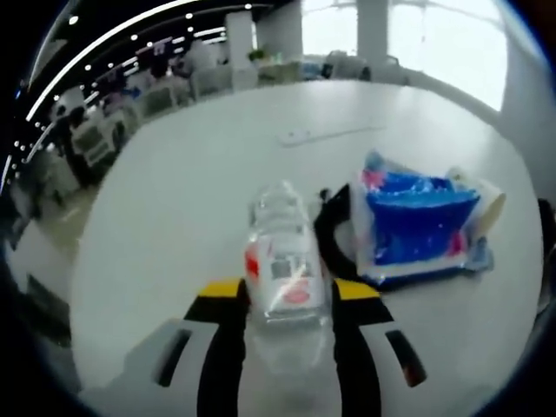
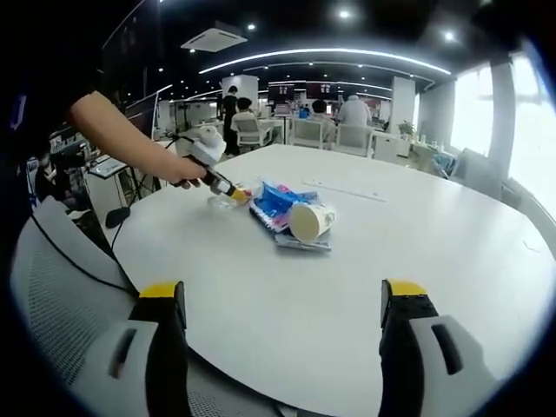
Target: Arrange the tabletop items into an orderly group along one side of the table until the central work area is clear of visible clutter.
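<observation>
The left hand-held gripper is clamping a clear plastic bottle between its jaws, holding it low over the white surface just beside the blue packet and the paper cup lying on that packet. The right hand-held gripper is hanging open and empty, well apart from the blue packet. To do this well, the bottle probably wants setting down snug against the packet, gently enough that it is not rolling away.

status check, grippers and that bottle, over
Left gripper shut on clear plastic bottle. Right gripper open, above bare table. Blue packet and paper cup right beside bottle.
</observation>
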Action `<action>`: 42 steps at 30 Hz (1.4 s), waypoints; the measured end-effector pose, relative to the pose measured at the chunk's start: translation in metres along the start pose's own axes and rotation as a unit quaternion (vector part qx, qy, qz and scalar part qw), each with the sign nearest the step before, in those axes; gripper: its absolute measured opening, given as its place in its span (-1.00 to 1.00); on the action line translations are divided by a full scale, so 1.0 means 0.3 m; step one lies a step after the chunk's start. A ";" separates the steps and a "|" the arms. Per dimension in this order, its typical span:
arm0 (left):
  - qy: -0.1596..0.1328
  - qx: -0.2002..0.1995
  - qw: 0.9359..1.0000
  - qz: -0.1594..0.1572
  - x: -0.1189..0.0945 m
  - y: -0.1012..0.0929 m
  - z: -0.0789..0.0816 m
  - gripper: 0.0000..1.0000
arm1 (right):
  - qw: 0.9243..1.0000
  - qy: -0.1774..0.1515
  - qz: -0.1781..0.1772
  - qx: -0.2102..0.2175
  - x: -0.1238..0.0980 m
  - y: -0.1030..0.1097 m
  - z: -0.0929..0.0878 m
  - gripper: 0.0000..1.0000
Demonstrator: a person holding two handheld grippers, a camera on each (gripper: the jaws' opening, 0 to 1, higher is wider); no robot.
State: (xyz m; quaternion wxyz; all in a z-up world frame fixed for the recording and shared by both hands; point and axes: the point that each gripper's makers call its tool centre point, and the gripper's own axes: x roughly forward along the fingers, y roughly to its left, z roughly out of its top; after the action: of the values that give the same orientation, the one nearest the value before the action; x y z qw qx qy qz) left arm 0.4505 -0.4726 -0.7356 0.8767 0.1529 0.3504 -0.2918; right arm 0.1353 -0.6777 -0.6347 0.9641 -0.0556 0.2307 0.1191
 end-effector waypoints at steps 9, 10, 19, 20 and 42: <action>0.010 0.006 1.000 -0.011 -0.043 0.000 -0.032 -0.34 | 1.000 -0.002 0.005 -0.005 0.002 0.008 0.005 0.86; 0.010 0.006 1.000 -0.012 -0.053 -0.001 -0.039 -0.34 | 1.000 -0.003 0.005 -0.005 0.002 0.008 0.007 0.86; 0.010 0.002 1.000 -0.021 -0.117 -0.018 -0.097 -0.36 | 1.000 -0.008 0.012 -0.010 0.003 0.018 0.012 0.86; 0.009 0.002 1.000 -0.022 -0.123 -0.020 -0.103 -0.36 | 1.000 -0.008 0.012 -0.011 0.003 0.019 0.013 0.86; 0.002 0.010 0.998 -0.069 -0.259 -0.171 -0.219 -0.36 | 0.999 -0.013 0.025 -0.020 0.003 0.038 0.019 0.86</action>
State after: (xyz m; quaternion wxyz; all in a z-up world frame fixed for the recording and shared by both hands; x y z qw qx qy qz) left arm 0.3388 -0.4504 -0.7306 0.8521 0.1376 0.3591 -0.3549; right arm 0.1356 -0.6657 -0.6306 0.9626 -0.0678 0.2165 0.1484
